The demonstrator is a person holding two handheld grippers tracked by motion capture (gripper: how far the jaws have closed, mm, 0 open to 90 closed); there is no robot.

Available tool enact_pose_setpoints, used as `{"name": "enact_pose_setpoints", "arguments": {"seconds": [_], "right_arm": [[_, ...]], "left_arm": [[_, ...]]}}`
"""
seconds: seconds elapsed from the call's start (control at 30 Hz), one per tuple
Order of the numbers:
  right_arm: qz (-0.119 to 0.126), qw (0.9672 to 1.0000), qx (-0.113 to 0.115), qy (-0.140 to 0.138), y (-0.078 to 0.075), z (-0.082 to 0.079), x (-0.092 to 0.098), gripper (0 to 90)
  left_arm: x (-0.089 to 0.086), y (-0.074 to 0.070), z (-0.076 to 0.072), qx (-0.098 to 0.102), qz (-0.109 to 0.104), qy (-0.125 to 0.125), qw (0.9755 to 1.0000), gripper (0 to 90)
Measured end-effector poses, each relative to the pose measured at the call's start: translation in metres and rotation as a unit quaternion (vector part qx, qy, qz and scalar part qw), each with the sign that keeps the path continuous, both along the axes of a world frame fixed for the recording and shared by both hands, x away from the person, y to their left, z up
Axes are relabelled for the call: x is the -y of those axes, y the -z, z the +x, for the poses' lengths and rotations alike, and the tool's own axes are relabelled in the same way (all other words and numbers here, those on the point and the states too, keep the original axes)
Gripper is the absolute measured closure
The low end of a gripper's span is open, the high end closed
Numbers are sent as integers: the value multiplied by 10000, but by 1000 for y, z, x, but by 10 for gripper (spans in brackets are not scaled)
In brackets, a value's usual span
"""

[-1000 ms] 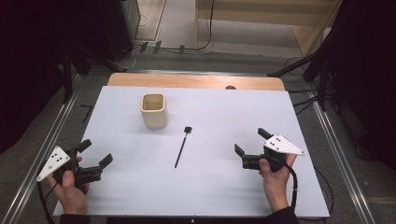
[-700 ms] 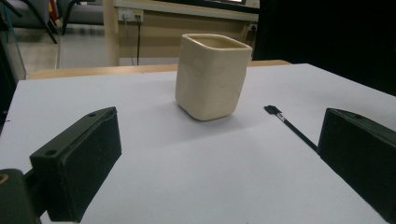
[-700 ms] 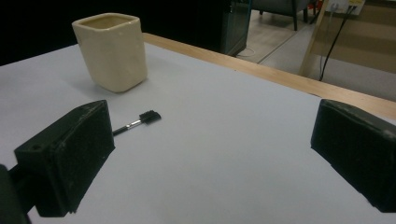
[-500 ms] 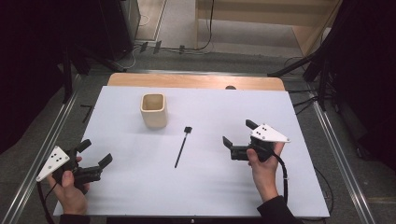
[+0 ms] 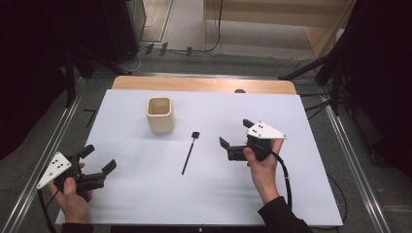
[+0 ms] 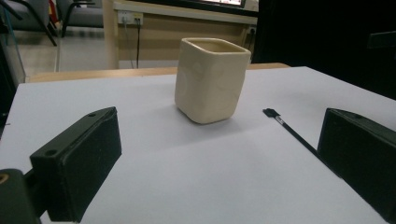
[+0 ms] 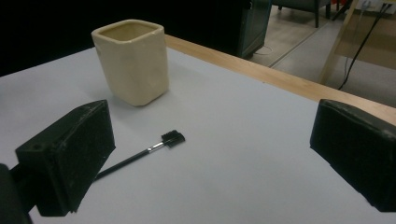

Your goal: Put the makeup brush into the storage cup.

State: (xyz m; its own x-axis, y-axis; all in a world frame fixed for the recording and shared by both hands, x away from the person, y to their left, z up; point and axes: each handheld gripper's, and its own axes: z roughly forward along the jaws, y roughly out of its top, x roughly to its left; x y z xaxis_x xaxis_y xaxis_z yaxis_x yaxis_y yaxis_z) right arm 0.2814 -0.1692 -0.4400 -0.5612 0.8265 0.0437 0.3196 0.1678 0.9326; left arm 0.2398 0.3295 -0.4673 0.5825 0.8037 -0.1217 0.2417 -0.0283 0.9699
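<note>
On the white table (image 5: 145,194) between our two grippers lies the thin black brush (image 5: 189,152), its small bristled head nearest the cream cup (image 5: 160,114), while our right gripper (image 5: 235,139) hovers beside it, jaws apart, and our left gripper (image 5: 100,158) waits wide open too.

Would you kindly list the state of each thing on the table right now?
Cup: upright, empty as far as the views show.
Brush: lying flat on the table, untouched, apart from the cup.
Left claw: open, holding nothing.
Right claw: open, holding nothing, near the brush.
</note>
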Motion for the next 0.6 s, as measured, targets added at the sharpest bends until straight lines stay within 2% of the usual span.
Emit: {"name": "enact_pose_setpoints", "arguments": {"seconds": [0.2,0.43,0.6], "right_arm": [[-59,9998,-134,-107,0,6,-13,2],[-225,9987,-421,-181,2,18,-32,0],[-366,9967,-670,-273,7,26,-44,0]], "left_arm": [[0,-1,0,3,-6,-7,10000,1],[0,-1,0,14,-22,0,10000,1],[1,-1,0,11,-3,7,10000,1]]}}
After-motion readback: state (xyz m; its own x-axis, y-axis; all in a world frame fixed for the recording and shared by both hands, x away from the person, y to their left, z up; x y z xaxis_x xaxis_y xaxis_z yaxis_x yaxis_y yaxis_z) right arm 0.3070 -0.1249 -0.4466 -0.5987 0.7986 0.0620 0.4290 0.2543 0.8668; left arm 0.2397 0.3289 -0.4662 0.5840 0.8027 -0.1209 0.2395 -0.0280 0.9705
